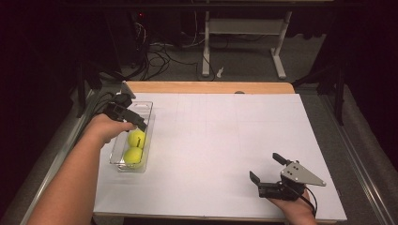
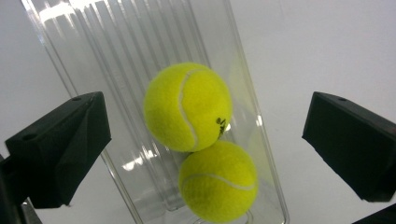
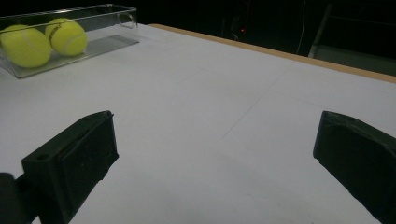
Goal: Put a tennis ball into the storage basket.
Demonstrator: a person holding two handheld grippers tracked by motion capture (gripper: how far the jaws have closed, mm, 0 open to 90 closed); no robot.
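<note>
Two yellow tennis balls lie in a clear plastic tray (image 1: 142, 106) at the left of the white table, one (image 1: 137, 138) behind the other (image 1: 133, 155). My left gripper (image 1: 136, 123) hovers over the tray, open. In the left gripper view its jaws stand wide apart on either side of the upper ball (image 2: 187, 107) and the lower ball (image 2: 218, 179), touching neither. My right gripper (image 1: 265, 167) rests open near the front right of the table, with nothing between its jaws. In the right gripper view the tray (image 3: 107, 23) and both balls (image 3: 24, 45) sit far off at top left.
The far half of the tray (image 2: 93, 42) holds nothing. A white sheet (image 1: 225, 140) covers the table, with a wooden edge (image 1: 211, 87) at the back. Beyond it are a dark floor, cables and a white desk frame (image 1: 244, 42).
</note>
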